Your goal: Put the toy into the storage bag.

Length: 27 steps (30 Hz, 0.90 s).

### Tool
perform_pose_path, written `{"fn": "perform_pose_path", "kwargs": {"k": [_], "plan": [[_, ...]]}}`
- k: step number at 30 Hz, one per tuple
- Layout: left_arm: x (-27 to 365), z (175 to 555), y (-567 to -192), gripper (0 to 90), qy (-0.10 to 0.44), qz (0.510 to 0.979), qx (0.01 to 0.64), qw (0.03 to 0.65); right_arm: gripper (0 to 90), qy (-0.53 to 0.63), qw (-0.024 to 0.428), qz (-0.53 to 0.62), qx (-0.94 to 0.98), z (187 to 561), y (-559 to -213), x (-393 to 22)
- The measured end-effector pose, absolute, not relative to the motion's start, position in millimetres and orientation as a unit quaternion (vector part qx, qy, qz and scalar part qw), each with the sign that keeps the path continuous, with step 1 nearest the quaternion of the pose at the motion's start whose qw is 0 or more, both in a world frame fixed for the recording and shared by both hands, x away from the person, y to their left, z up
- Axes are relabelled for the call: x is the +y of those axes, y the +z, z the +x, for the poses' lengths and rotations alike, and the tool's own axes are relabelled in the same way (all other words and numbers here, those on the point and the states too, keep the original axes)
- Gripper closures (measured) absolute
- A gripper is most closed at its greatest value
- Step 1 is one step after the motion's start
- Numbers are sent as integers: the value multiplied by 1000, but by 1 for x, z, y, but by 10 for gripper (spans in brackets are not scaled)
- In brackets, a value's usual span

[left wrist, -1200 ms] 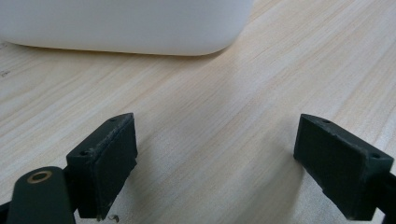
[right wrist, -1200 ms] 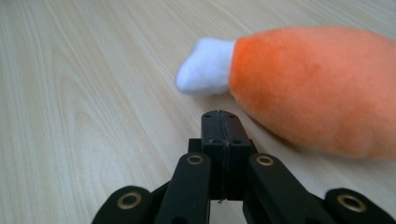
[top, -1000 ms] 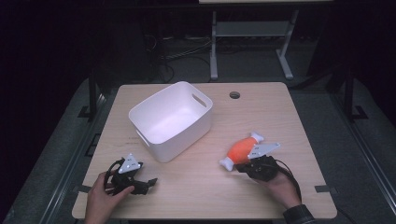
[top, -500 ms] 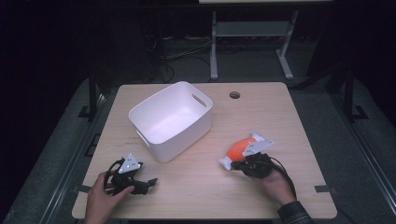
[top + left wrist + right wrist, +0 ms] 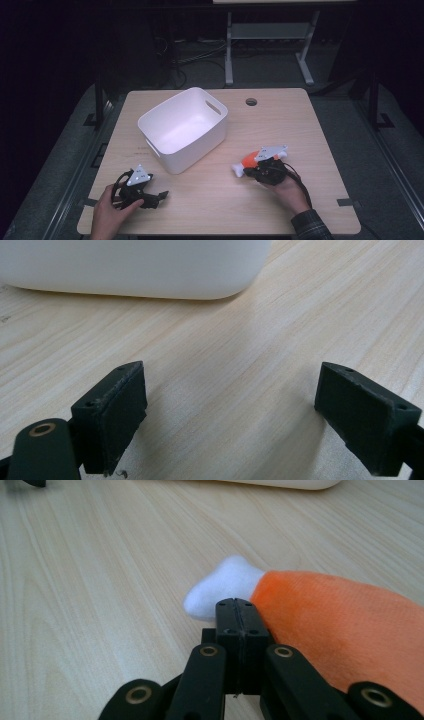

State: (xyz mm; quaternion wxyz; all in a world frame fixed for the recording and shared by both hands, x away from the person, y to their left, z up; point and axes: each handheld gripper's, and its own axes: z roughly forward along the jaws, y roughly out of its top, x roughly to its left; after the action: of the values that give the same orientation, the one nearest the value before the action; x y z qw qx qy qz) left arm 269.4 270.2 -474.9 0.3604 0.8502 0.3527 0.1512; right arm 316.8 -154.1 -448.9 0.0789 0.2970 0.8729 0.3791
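1. Plush toy (image 5: 330, 625), orange with a white tip, is lying on the surface (image 5: 280, 120) toward its near right part, well apart from the white bin (image 5: 182, 127). It is pressing against the side of the right gripper (image 5: 236, 611).
2. In the right gripper view the jaws are sitting clenched flush together. No cloth is showing in the seam between them, so the toy seems to be lying beside them and not pinched.
3. The left gripper (image 5: 230, 405) is resting near the near left corner. Its jaws are standing wide and released over bare wood, and the bin's wall is rising just ahead of them.
4. The person's right hand (image 5: 290, 192) is wrapping the right gripper from the near edge. The left hand (image 5: 107, 210) is doing the same with the other gripper.
5. Risks, as I judge them:
   - With the jaws clenched beside the toy, a lift is likely to leave it behind or only nudge it.
   - The soft plush is apt to roll or slide away when pushed from one side.
   - A pinch that catches only a fold of loose fabric is liable to slip on the way to the bin.
   - A low carry is liable to knock the bin's rim.
6. Against the frame a second ago, the right gripper and the toy are sitting a little farther left, toward the bin. The left gripper and the bin are staying where they were.
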Motion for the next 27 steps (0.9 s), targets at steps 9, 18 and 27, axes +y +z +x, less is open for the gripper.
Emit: {"fn": "perform_pose_path", "kwargs": {"k": [9,18,27], "plan": [[270,269,-475,125,152,849,353,361,897,376,84,304,871,326,-444,-148],[270,270,-475,125,151,850,353,360,897,374,90,312,869,343,-441,-136],[270,270,-475,125,151,850,353,361,897,376,89,319,866,351,-440,-132]]}}
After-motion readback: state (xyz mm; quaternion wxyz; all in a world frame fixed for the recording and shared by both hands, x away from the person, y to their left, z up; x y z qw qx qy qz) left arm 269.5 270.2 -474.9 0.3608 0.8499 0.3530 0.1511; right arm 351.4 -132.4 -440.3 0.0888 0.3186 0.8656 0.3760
